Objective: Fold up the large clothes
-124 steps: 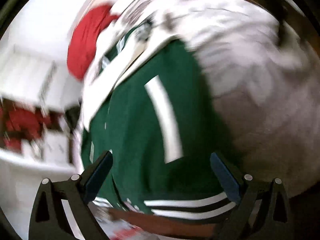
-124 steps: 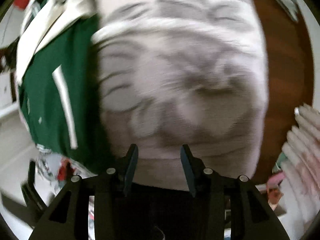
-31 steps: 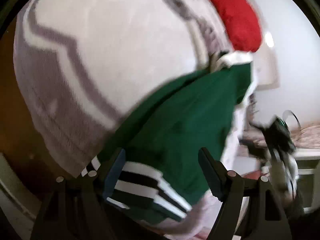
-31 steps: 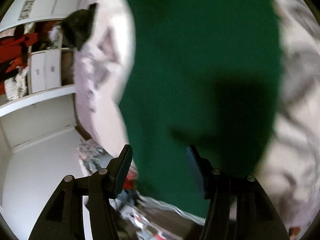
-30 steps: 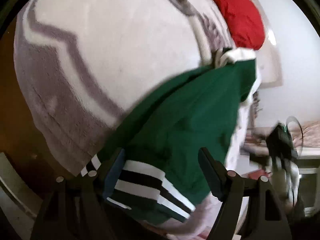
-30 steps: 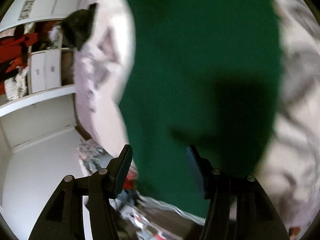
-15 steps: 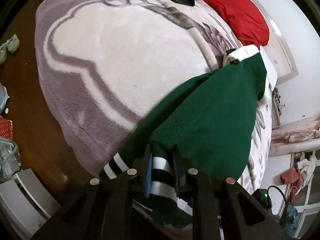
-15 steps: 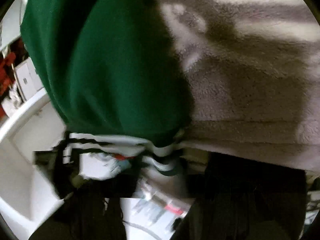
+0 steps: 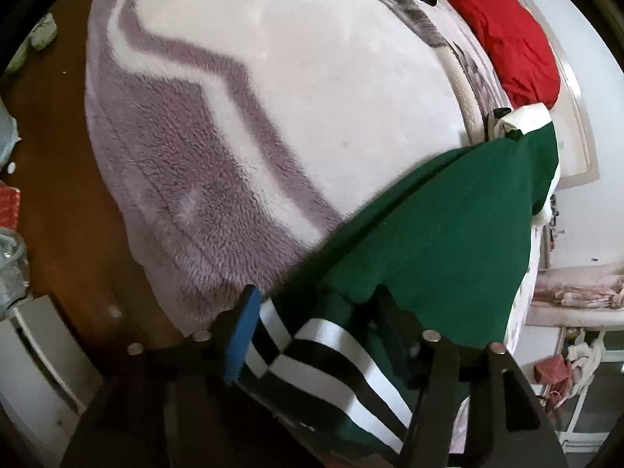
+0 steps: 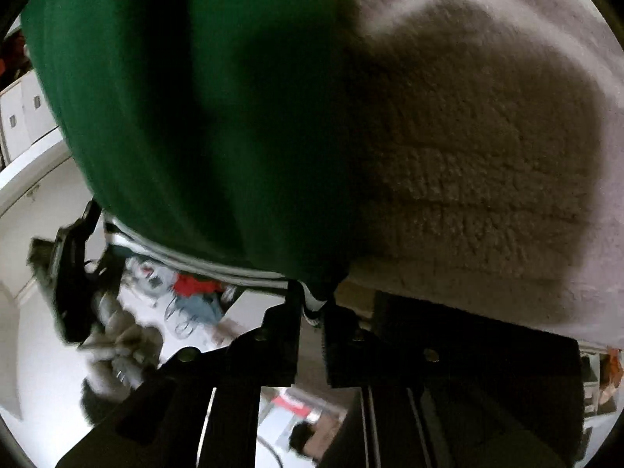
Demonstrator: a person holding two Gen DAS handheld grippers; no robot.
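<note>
A green jersey [image 9: 440, 230] with a black-and-white striped hem [image 9: 327, 347] lies on the bed, its white collar at the far end. My left gripper [image 9: 318, 304] is open, its fingers [image 9: 243, 323] either side of the striped hem, which lies loosely between them. In the right wrist view the same jersey [image 10: 195, 97] fills the upper left. My right gripper [image 10: 312, 304] is shut on a corner of its striped hem and holds it off the bed edge.
A fluffy white and lilac blanket [image 9: 273, 78] covers the bed, also seen in the right wrist view [image 10: 487, 136]. A red pillow [image 9: 511, 35] lies at the far end. Brown wooden floor [image 9: 58, 202] runs on the left. White drawers [image 10: 23, 117] stand behind.
My left gripper, shut on the striped hem half a second ago, has opened. My right gripper closed on the hem corner earlier and still holds it.
</note>
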